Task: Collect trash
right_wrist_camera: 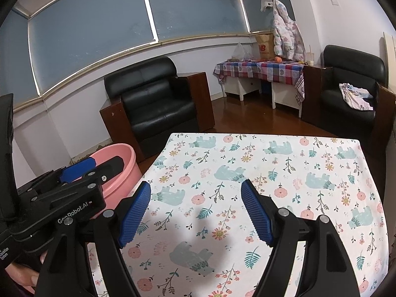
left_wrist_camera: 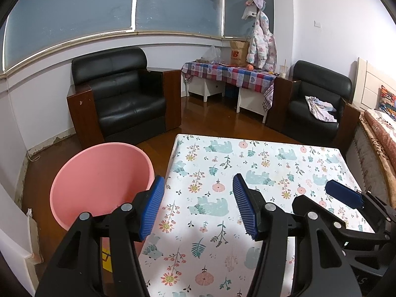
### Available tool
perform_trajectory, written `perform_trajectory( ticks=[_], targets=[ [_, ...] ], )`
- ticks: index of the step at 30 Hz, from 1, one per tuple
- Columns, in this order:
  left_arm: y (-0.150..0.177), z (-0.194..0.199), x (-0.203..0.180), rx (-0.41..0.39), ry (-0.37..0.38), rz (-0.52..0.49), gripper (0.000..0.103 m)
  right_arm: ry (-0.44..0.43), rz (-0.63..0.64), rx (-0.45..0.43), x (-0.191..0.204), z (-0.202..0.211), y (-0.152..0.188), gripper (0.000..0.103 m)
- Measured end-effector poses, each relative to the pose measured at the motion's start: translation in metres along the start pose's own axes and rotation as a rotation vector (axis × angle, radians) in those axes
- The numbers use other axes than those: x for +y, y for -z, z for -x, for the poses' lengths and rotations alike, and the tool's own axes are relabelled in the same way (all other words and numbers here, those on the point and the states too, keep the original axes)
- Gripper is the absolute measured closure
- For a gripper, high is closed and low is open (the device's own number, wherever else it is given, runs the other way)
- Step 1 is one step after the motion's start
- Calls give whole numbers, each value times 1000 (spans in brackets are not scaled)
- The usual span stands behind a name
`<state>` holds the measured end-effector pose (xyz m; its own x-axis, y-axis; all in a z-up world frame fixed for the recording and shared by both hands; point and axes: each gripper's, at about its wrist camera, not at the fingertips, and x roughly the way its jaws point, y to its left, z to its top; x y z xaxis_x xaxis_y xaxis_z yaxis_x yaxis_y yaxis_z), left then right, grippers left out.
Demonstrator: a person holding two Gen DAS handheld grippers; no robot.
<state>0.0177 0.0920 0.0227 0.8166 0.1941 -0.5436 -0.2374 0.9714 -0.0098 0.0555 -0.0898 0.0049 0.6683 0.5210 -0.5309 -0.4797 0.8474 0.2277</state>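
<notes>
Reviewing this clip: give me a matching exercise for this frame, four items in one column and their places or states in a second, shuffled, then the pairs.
Items:
1. pink tub
2. left claw
3. padded jacket
4. crumpled cloth

Places or states:
A. hanging on the wall above the checked side table
B. on the floor beside the floral table
C. lying on the seat of the armchair on the right
D. open, holding nothing

Pairs: 1-B, 2-D, 3-A, 4-C
</notes>
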Motion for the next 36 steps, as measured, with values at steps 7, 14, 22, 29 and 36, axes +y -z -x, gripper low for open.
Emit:
perform_trajectory(
  ticks=[7, 14, 22, 29, 36],
  targets=[
    [0, -1, 0, -1, 0, -1, 45, 1, -2, 2, -1, -2, 0, 29],
    [0, 0, 0, -1, 0, -1, 45, -1, -5, 3, -2, -3, 0, 29],
    [4, -4, 0, 6, 1, 1, 45, 2, -11, 6, -4, -5, 3, 29],
    [4, -5, 0, 6, 1, 0, 45, 2, -17, 8, -4, -5, 4, 29],
    [5, -5, -1, -14, -16, -14, 45, 3, -20, 8, -5, -5, 3, 29]
  ],
)
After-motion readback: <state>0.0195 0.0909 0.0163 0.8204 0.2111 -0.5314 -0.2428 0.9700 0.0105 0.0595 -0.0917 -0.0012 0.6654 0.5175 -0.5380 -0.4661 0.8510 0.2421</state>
